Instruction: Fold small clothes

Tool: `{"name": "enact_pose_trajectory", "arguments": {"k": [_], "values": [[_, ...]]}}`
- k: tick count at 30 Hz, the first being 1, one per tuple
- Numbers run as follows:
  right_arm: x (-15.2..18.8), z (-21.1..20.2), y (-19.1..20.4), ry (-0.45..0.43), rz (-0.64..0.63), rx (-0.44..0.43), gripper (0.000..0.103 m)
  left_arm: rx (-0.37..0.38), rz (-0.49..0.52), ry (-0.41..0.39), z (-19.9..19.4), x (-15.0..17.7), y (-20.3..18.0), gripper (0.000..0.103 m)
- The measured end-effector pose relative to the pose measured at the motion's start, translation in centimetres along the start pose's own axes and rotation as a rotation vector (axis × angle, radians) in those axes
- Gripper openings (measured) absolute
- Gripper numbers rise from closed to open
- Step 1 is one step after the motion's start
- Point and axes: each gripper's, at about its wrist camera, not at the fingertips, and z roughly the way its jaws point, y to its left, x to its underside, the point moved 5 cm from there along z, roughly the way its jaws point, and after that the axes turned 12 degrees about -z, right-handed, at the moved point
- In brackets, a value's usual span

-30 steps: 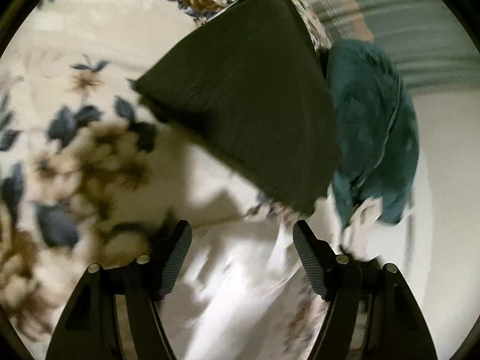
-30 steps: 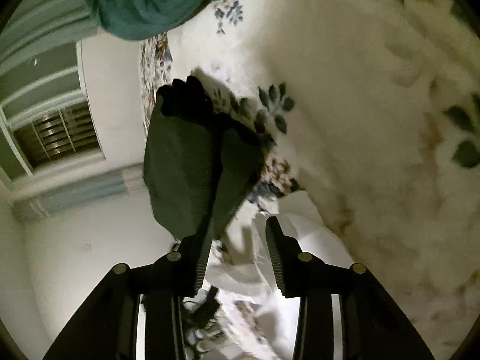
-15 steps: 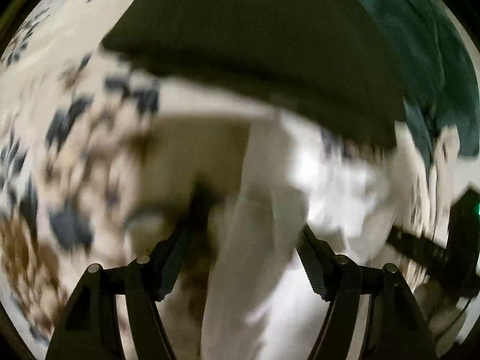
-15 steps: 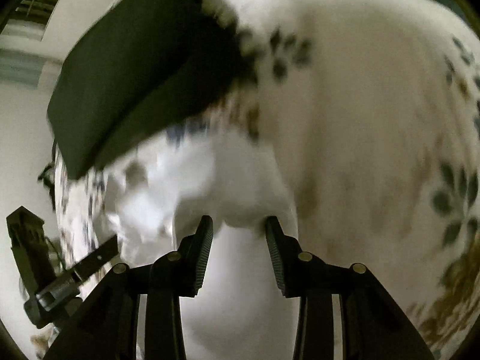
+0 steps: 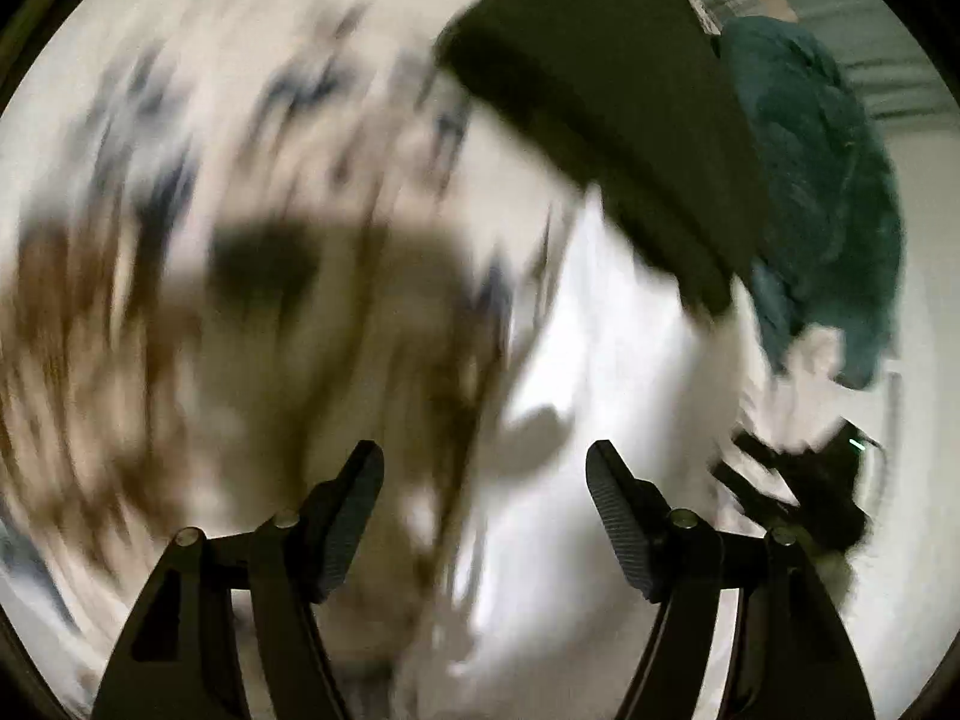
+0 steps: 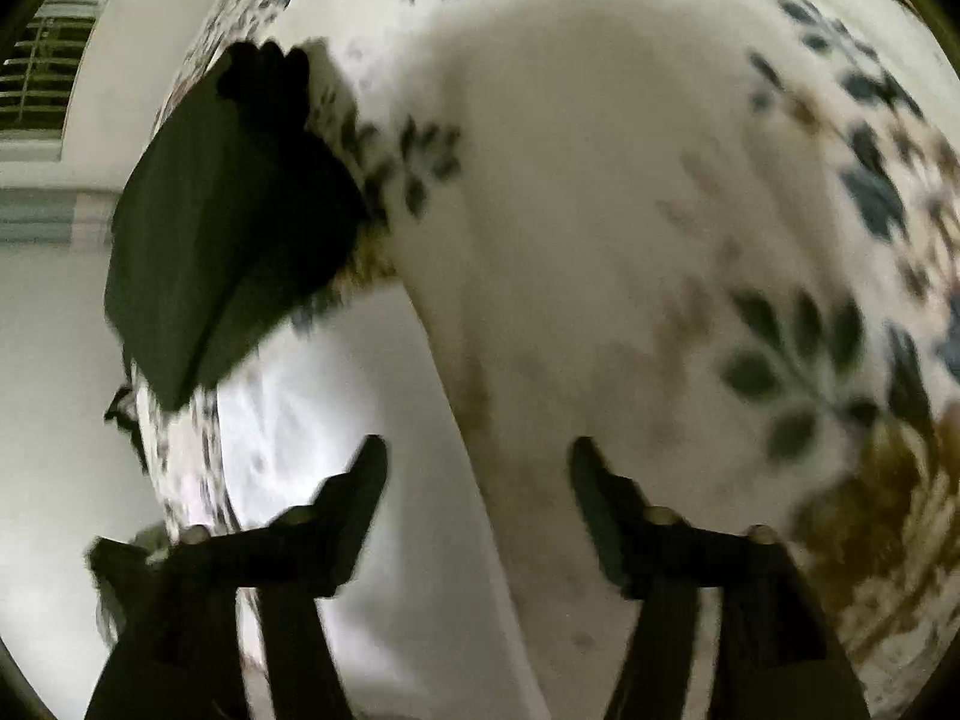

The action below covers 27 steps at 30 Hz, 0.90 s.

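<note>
The bedspread (image 6: 600,210) is matt woven cloth, cream with printed blue and brown flowers, smooth where it shows sharply. The dark folded garment (image 5: 612,114) looks like a soft, matt knit with a faintly fuzzy face. The teal garment (image 5: 822,180) beside it is thicker cloth, crumpled and slightly napped. The white garment (image 5: 600,420) is thin, smooth fabric that catches light. The left gripper (image 5: 485,516) has matt black plastic fingers with ribbed pads and small metal pins.

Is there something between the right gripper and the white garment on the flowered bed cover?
Nothing visible. The right gripper, jaws just opened, hangs directly over the white cloth garment lying on the flowered bed cover; the folded dark green cloth lies farther off, to the side.
</note>
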Motion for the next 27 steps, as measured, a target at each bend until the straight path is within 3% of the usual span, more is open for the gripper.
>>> {"name": "enact_pose_trajectory", "arguments": {"k": [4,8,10,13,17,20,22,23,24,27], "values": [[3.8,-0.8,-1.6,0.078,-0.052,0.003,0.075,0.043,-0.099,0.07,-0.6,7.3,4.2,0.073],[6.3,-0.7,-2.1,0.149,-0.115,-0.02,0.076,0.1,-0.216,0.114,0.3,12.2,5.3,0.074],[6.3,-0.2,-1.8,0.173,-0.127,-0.016,0.076,0.133,-0.253,0.123,1.8,13.1,4.8,0.074],[5.7,0.9,-0.1,0.209,-0.16,-0.085,0.076,0.169,-0.319,0.101,4.0,12.7,4.3,0.074],[3.8,3.4,0.5,0.228,-0.191,-0.105,0.076,0.212,-0.47,0.026,5.5,11.3,5.1,0.075],[1.6,5.5,0.2,0.207,-0.134,-0.143,0.076,0.263,-0.536,-0.053,4.5,10.8,5.2,0.074],[-0.1,6.7,0.4,0.17,-0.089,-0.178,0.076,0.243,-0.52,-0.119,3.6,10.8,5.0,0.056],[-0.8,7.0,0.4,0.149,-0.068,-0.194,0.076,0.201,-0.504,-0.148,3.2,10.7,4.9,0.034],[-1.7,7.4,0.4,0.117,-0.041,-0.218,0.076,0.196,-0.498,-0.16,3.3,10.7,4.5,0.024],[-2.9,8.2,1.4,0.057,0.006,-0.263,0.077,0.198,-0.51,-0.176,2.7,10.1,4.4,0.019]]}}
